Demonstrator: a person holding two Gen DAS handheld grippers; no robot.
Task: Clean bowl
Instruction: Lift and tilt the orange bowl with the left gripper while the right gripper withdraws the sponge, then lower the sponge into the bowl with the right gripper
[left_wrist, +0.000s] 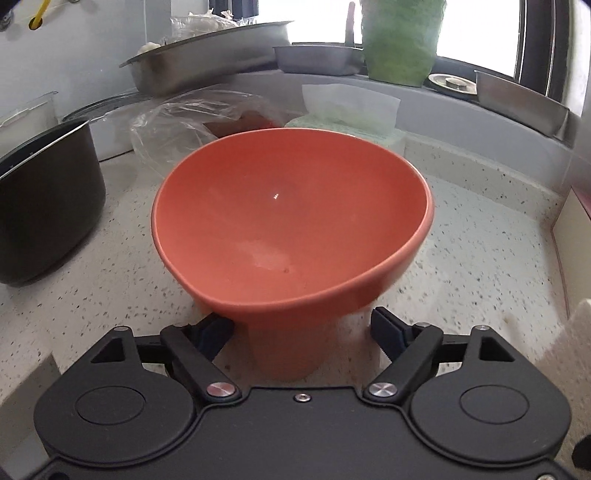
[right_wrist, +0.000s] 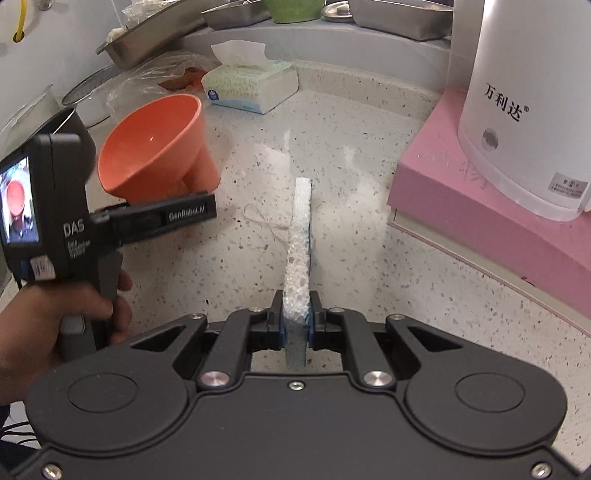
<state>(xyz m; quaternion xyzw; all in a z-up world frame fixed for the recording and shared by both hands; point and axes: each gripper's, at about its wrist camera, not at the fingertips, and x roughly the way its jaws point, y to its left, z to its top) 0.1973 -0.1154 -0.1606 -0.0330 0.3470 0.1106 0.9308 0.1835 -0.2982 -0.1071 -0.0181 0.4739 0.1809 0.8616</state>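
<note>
Orange plastic fills the view along your left gripper (left_wrist: 303, 325): its jaws sit on either side of the narrow foot of the bowl (left_wrist: 291, 218) and grip it there, holding the bowl tilted above the surface (left_wrist: 480, 266) with its mouth turned toward the camera. Inside, the bowl is nearly bare; you can see only a pale smear and a small dark speck low on the wall.

Your right gripper (right_wrist: 296, 317) has its jaws closed tight on a sponge (right_wrist: 300, 251), clamped on edge so the white porous face and a thin blue backing stand upright and point away from you. From this side you see your own left hand (right_wrist: 55, 321) around the handle of the other tool, with the bowl off to the left of the sponge and well apart from it.

Farther out, a dark pot (left_wrist: 44, 206) stands at the left, and you cannot see what it holds. A tissue pack (right_wrist: 251, 86) with one sheet pulled up lies at the back beside a crumpled clear bag (left_wrist: 192, 122). Steel trays (left_wrist: 207, 55) line the ledge. At the right a white kettle (right_wrist: 524, 103) stands on a pink box (right_wrist: 480, 221).
</note>
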